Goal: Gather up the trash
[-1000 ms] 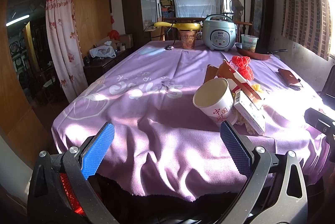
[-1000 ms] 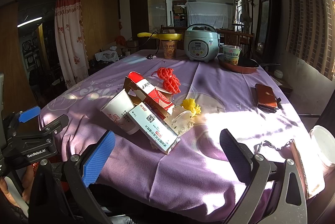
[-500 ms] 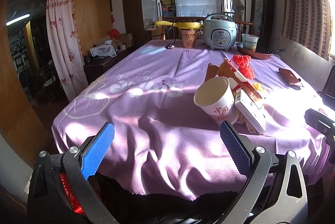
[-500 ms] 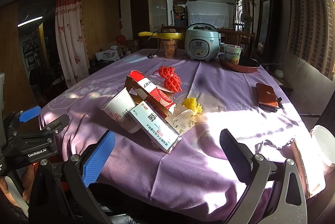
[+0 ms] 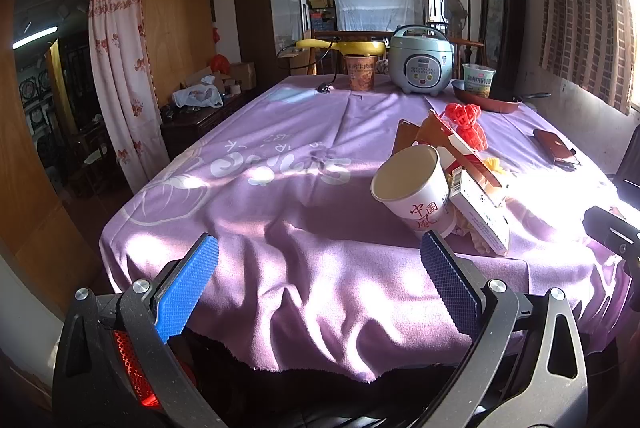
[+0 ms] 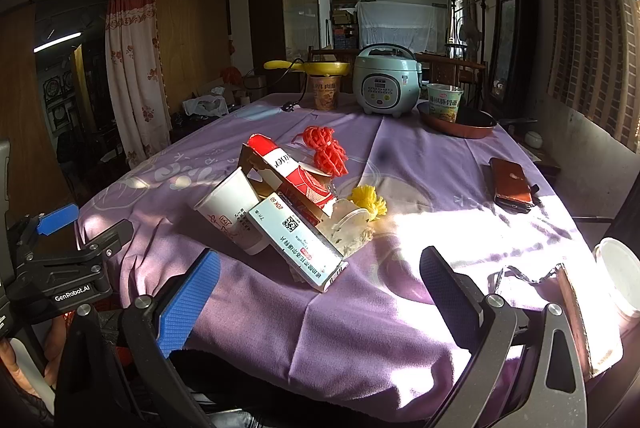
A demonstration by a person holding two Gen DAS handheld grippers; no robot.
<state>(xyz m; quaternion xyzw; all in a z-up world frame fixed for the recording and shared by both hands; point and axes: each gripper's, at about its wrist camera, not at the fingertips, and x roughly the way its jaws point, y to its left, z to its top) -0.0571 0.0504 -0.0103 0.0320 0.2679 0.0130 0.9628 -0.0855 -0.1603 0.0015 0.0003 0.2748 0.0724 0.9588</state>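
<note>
Trash heap (image 6: 292,204) on creased purple cloth (image 5: 280,220): tipped paper cup (image 5: 416,192), flat cartons, perhaps plastic lid; both tongs released.

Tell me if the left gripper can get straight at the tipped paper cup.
Probably yes. The left gripper is open and empty, and only bare purple cloth lies between it and the paper cup, whose mouth faces it; boxes lean on the far side.

A white paper cup (image 6: 236,216) is lying tipped on its side on the purple cloth. A white and blue box (image 6: 298,242) is leaning against it. A red and white carton (image 6: 294,178) is lying behind, touching both.
</note>
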